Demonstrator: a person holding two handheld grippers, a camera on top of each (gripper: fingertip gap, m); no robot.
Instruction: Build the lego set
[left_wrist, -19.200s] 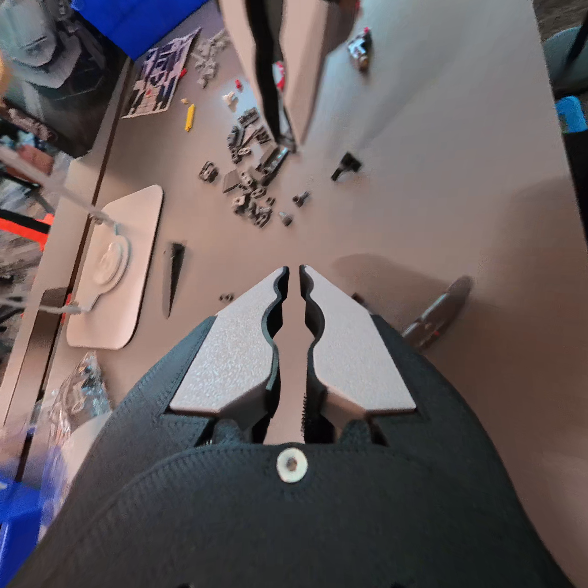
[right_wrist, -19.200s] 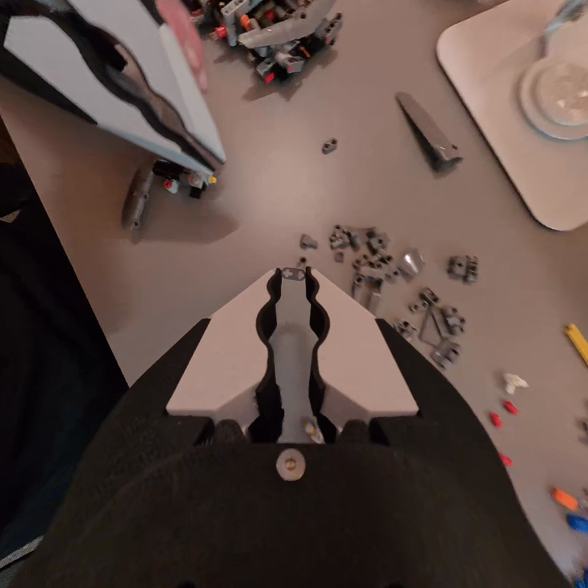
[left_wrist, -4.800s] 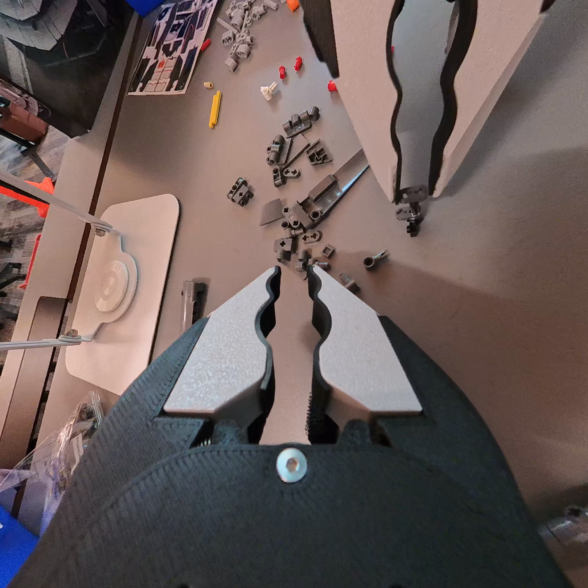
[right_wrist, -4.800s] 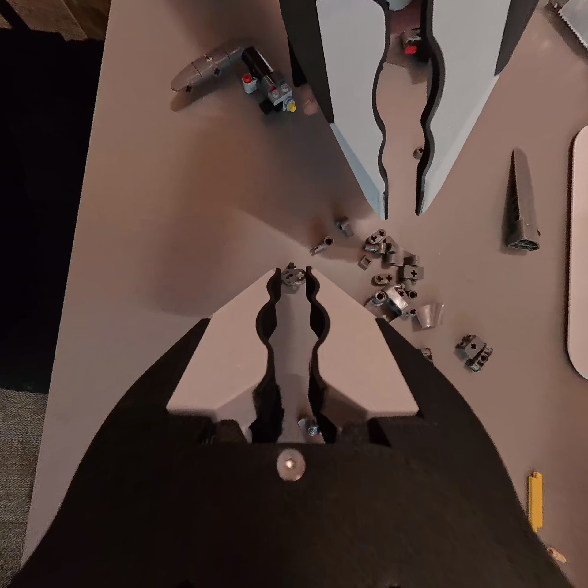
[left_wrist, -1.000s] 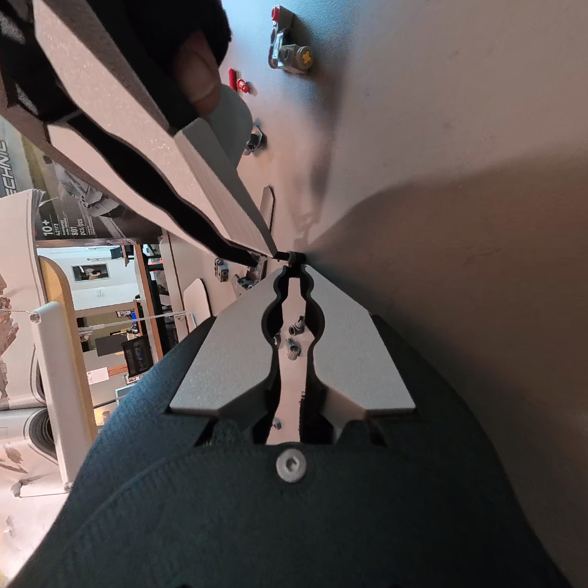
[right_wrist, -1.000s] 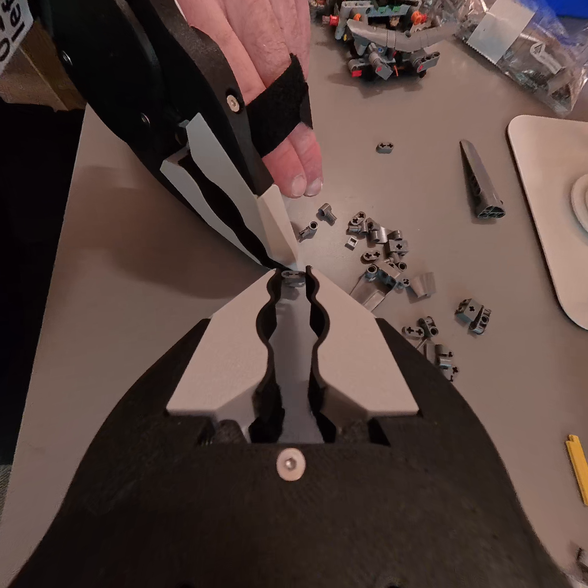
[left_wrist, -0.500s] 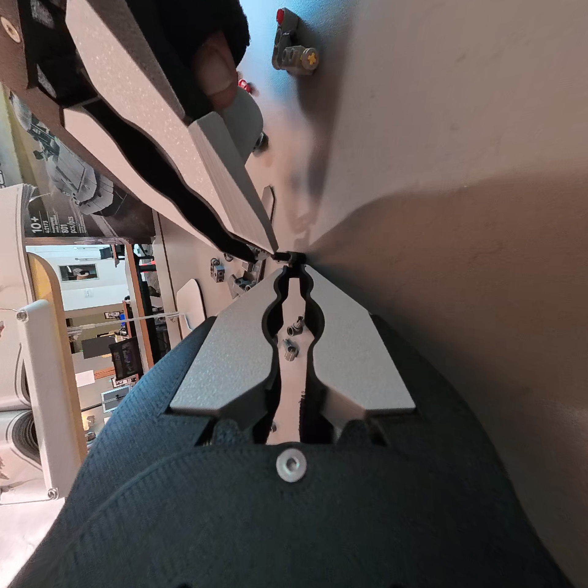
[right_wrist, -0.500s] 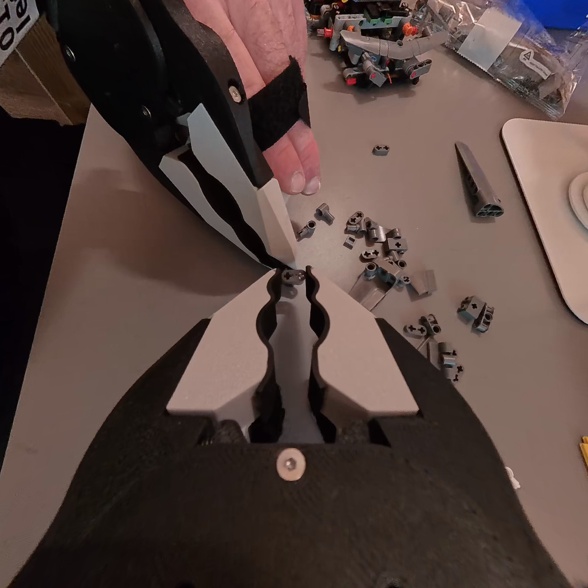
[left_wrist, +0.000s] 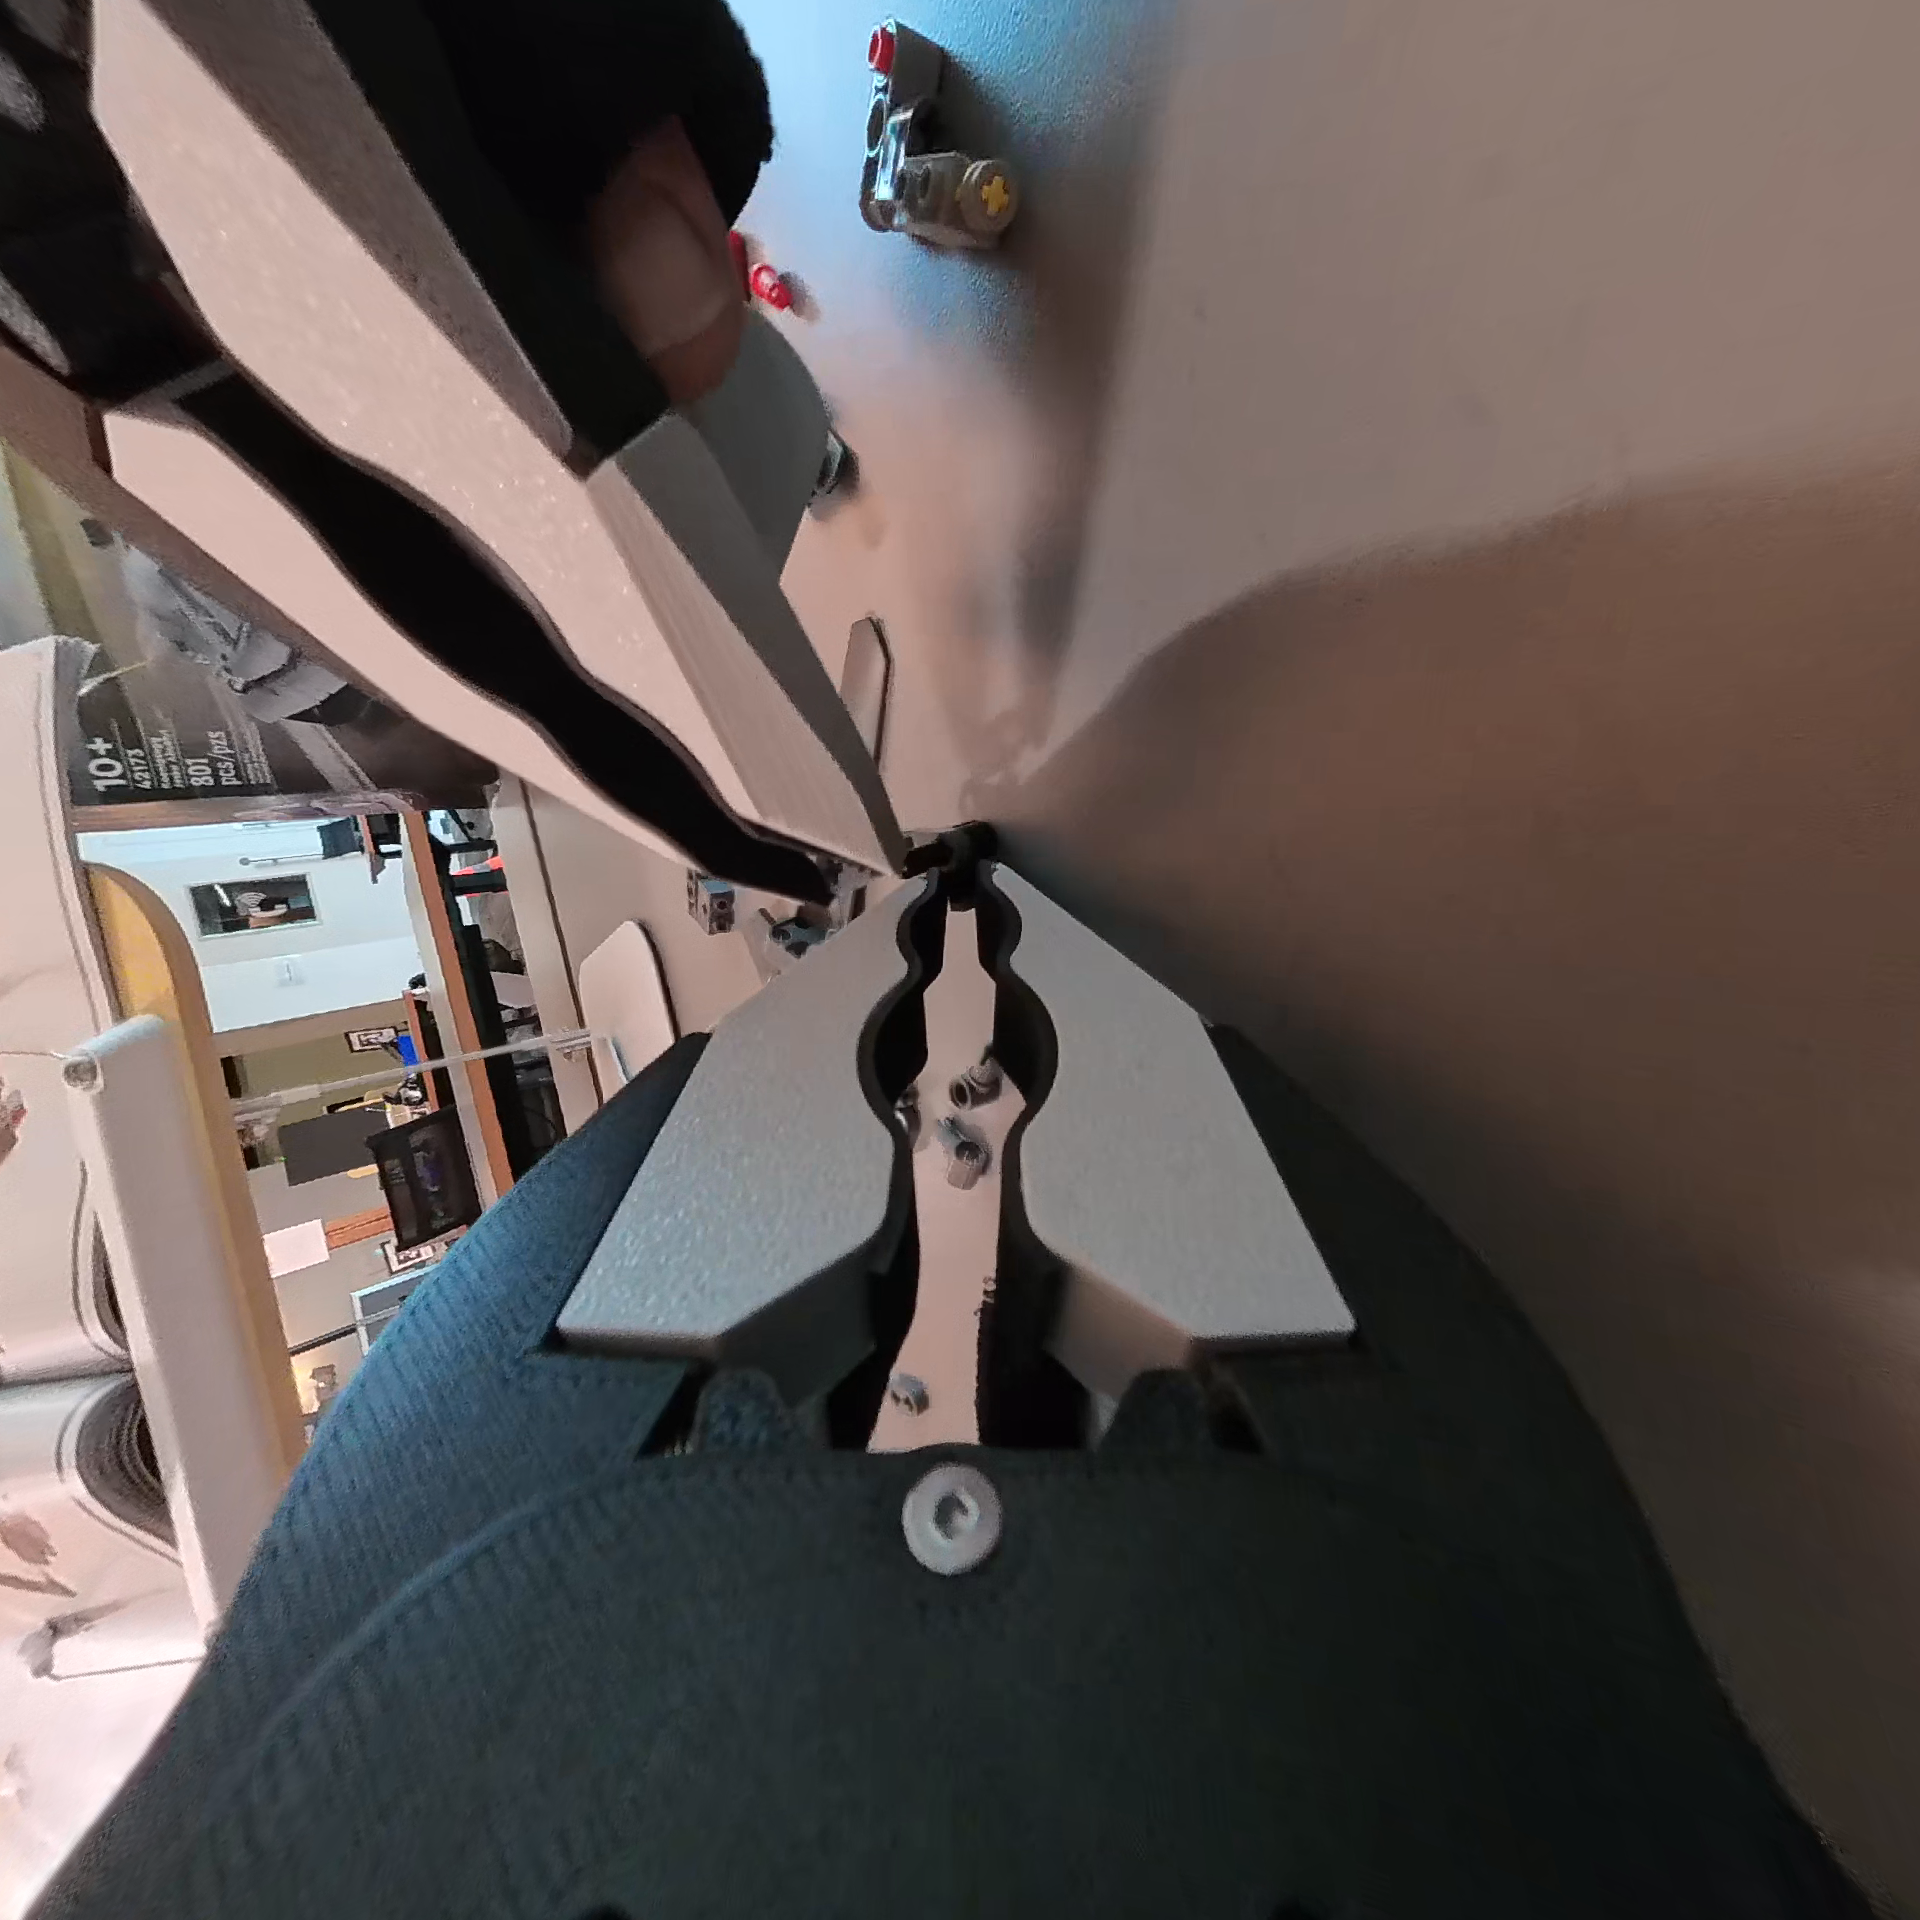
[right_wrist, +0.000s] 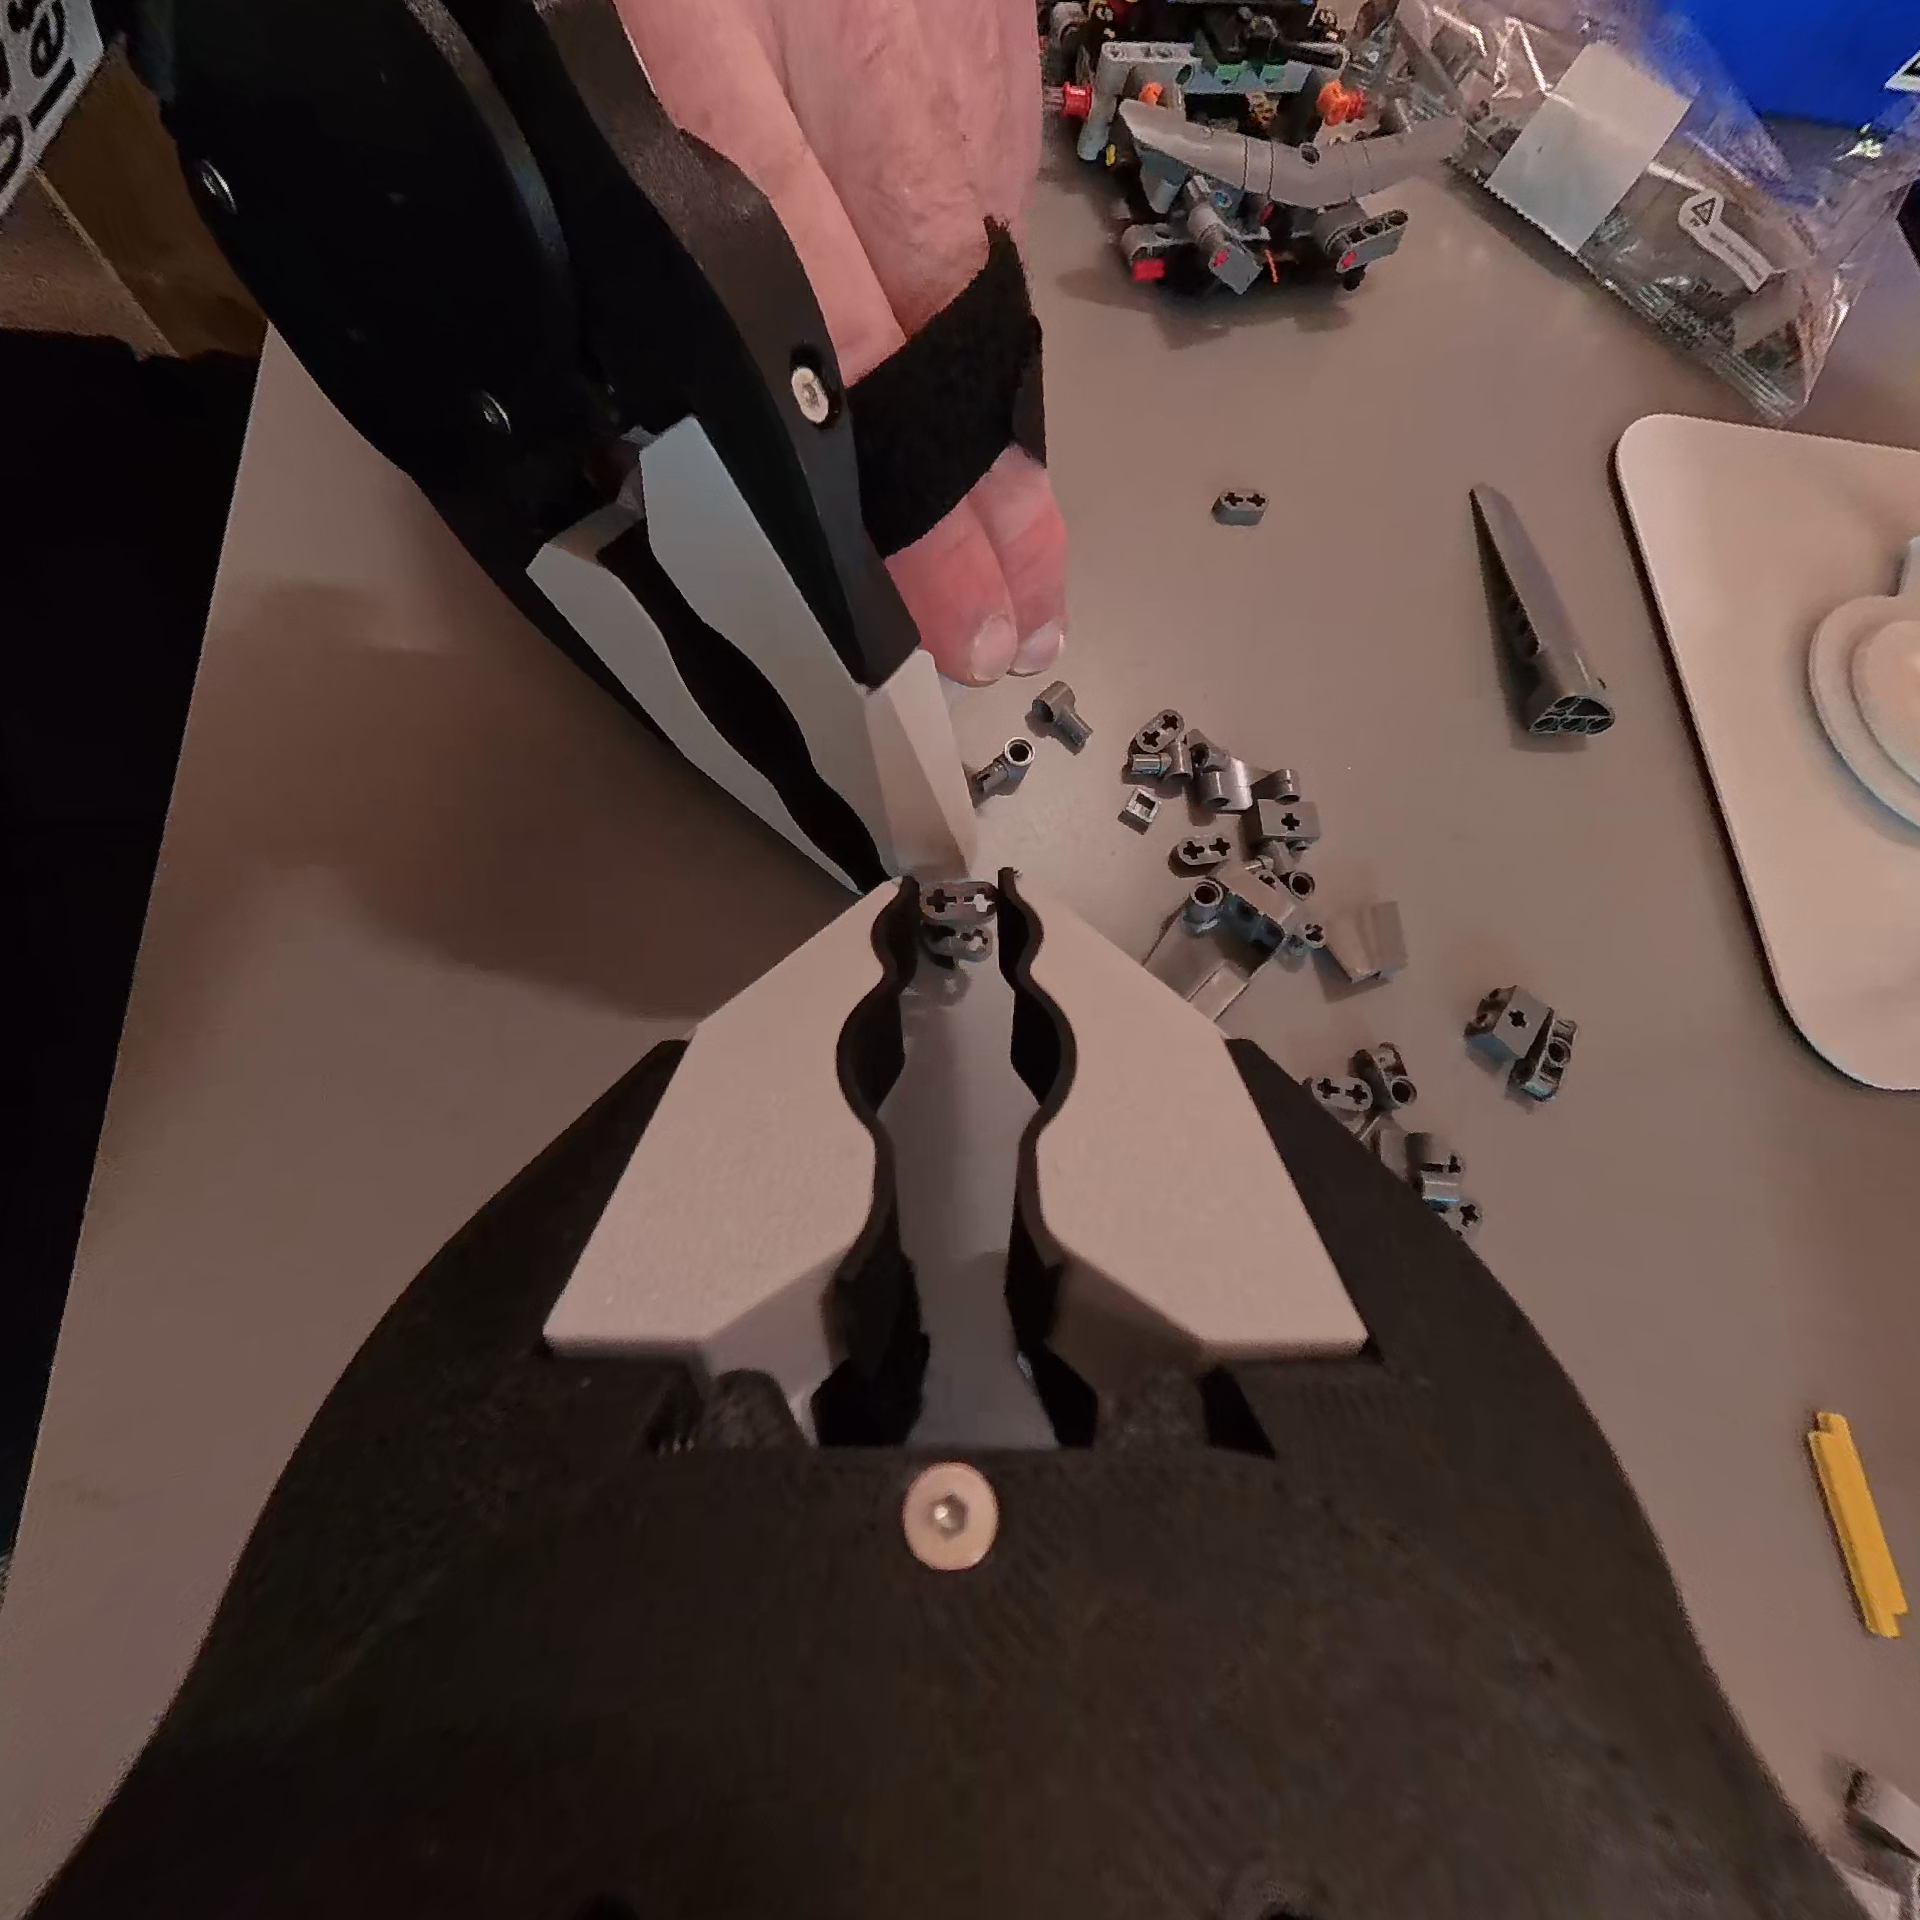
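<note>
My right gripper (right_wrist: 958, 894) is shut on a small grey connector with two cross holes (right_wrist: 958, 902), held above the table with a second grey part hanging under it. My left gripper (left_wrist: 958, 883) is shut on a small black pin (left_wrist: 956, 844) that sticks out past its tips. In the left wrist view the right gripper (left_wrist: 862, 878) comes in from the upper left, and the pin's end meets its tips. In the right wrist view the left gripper (right_wrist: 914, 868) reaches down from the upper left, its fingertips against the connector. The pin is hidden there.
A pile of loose grey parts (right_wrist: 1247, 831) lies right of the grippers on the grey table (right_wrist: 520, 831). Around it are a dark tapered panel (right_wrist: 1538, 644), a white pad (right_wrist: 1714, 727), a partly built model (right_wrist: 1247, 177), a plastic bag (right_wrist: 1662, 187) and a yellow strip (right_wrist: 1860, 1538). A hand (right_wrist: 935, 312) holds the left gripper. Less than 4 cm separates the two grippers' tips. Left tips and right tips are each some 20 centimetres from the dark tapered panel (right_wrist: 1538, 644).
Several seconds ago my left gripper was open over the parts pile; now it is shut on the black pin. In the last second both grippers stay tip to tip, shifting only slightly.
</note>
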